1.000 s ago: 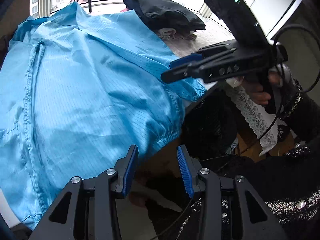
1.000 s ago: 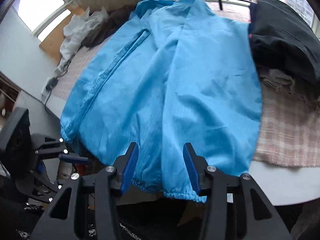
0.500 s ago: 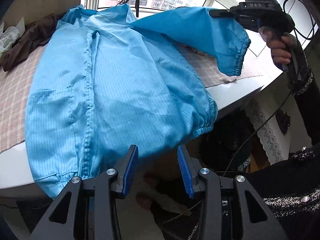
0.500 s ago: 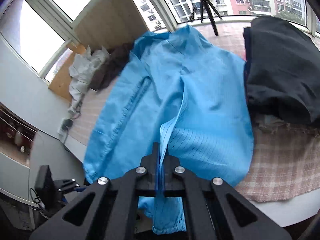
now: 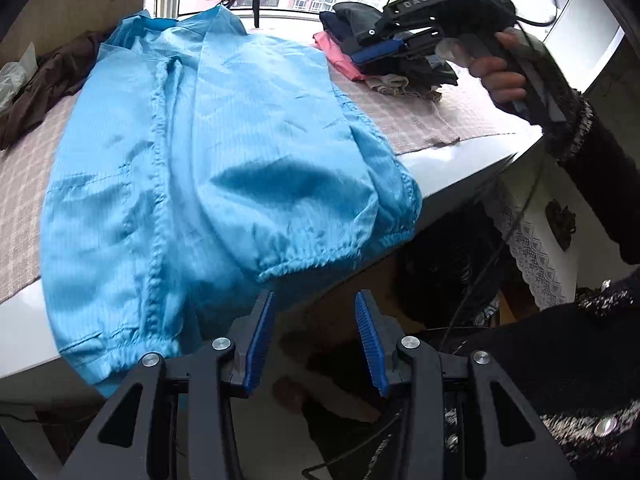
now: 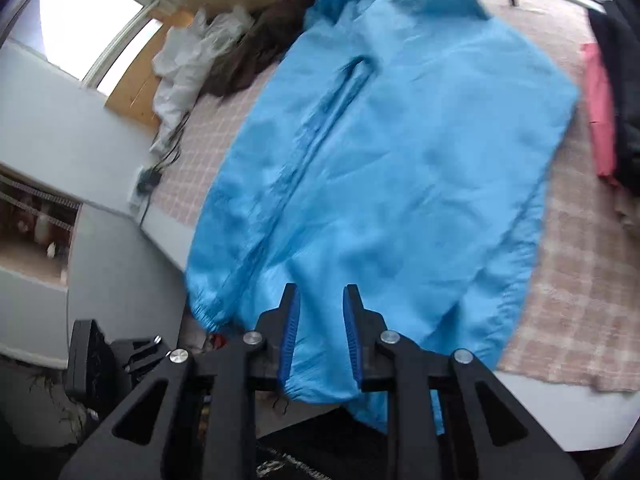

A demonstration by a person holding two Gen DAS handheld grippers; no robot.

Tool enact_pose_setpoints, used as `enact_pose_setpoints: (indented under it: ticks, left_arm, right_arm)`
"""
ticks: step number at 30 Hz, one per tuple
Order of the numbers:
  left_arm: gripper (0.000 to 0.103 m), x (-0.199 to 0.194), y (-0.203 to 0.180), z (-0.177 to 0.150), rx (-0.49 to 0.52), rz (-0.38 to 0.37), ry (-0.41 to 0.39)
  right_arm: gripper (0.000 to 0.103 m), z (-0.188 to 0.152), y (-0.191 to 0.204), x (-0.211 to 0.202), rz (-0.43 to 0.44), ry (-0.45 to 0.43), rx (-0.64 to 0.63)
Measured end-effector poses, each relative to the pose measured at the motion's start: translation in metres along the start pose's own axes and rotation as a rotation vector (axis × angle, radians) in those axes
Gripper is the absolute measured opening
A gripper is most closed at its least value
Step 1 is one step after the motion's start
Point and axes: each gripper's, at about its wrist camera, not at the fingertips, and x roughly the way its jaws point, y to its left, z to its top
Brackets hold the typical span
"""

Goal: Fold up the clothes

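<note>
Blue jacket (image 5: 224, 168) flat on table, sleeve folded across, hem overhanging.

the left wrist camera sits behind the left gripper (image 5: 314, 342) at the table's (image 5: 460, 164) near edge, low and close, facing forward and slightly up across the blue jacket (image 5: 224, 152) toward the windows. the right gripper (image 5: 384, 46) appears beyond and to the right of its claw. the right wrist camera sits higher, behind the right gripper (image 6: 319, 334), looking steeply down over the jacket (image 6: 400, 152); this view is motion-blurred. both views share the jacket and the checked cloth (image 6: 580, 280).
</note>
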Motion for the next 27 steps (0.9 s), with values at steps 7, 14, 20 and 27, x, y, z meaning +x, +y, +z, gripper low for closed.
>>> enact_pose_setpoints:
  ticks: [7, 14, 20, 27]
  left_arm:
    - [0.052, 0.062, -0.051, 0.063, 0.176, 0.031, 0.059]
    - [0.05, 0.128, -0.072, 0.112, 0.282, 0.131, 0.173]
    - [0.048, 0.09, -0.03, 0.131, 0.124, 0.095, 0.134]
    - [0.057, 0.073, 0.052, 0.116, -0.119, 0.297, 0.144]
  right_arm:
    - [0.023, 0.091, -0.115, -0.002, -0.224, -0.05, 0.104]
    - [0.033, 0.144, -0.156, 0.03, -0.177, 0.033, 0.175]
    - [0.033, 0.178, -0.154, 0.033, -0.161, -0.009, 0.12]
    - [0.038, 0.272, -0.129, 0.045, -0.093, -0.083, 0.067]
